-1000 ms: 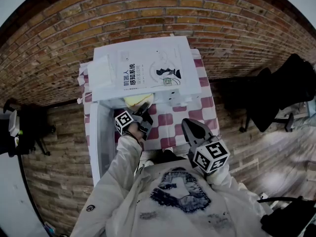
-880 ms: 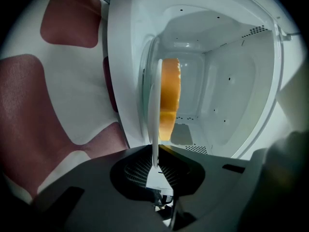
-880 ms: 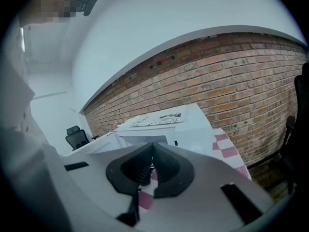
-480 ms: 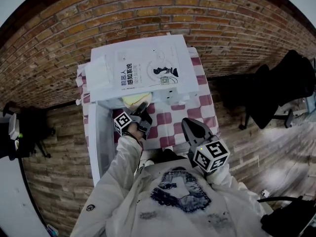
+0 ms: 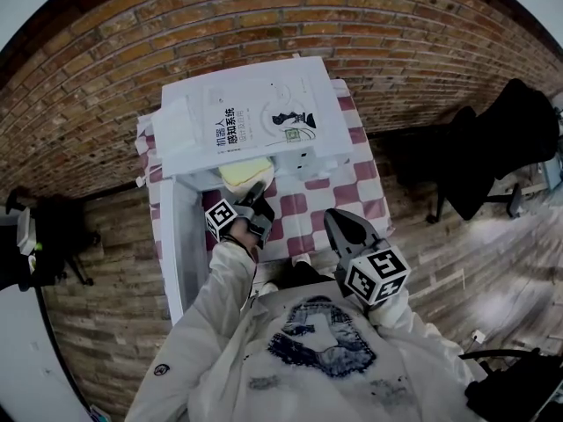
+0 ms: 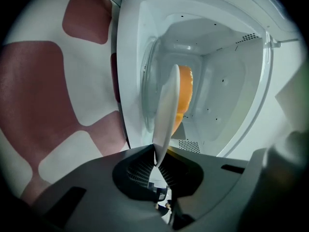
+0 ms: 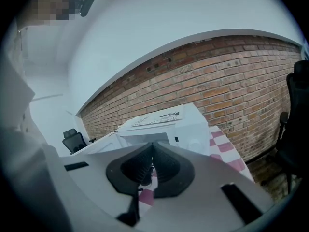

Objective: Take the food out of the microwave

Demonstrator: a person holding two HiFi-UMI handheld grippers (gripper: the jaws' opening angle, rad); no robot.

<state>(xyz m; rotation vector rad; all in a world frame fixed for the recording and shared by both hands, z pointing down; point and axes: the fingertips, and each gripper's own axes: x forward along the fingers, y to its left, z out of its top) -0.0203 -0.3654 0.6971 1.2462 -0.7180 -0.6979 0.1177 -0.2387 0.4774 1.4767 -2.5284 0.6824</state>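
Left tool (image 6: 157,164) just closing, ribbed pads pinching thin white plate (image 6: 166,105) rim, rounded orange food (image 6: 186,93) on it, inside glossy white microwave (image 6: 227,71) at 12 o'clock, right tool (image 7: 151,164) closed, empty, at 5 o'clock

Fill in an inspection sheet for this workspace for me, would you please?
Surface: table under a red-and-white checked cloth.
Job's things: white microwave, door open; plate of yellow food in its opening.
Clutter: printed book on the microwave's top.
Grippers: left gripper jaws have just been closing, now shut on the plate's rim; right gripper shut, empty, held back.
Cables: nothing seen.
Surroundings: brick wall, wooden floor, black office chair.
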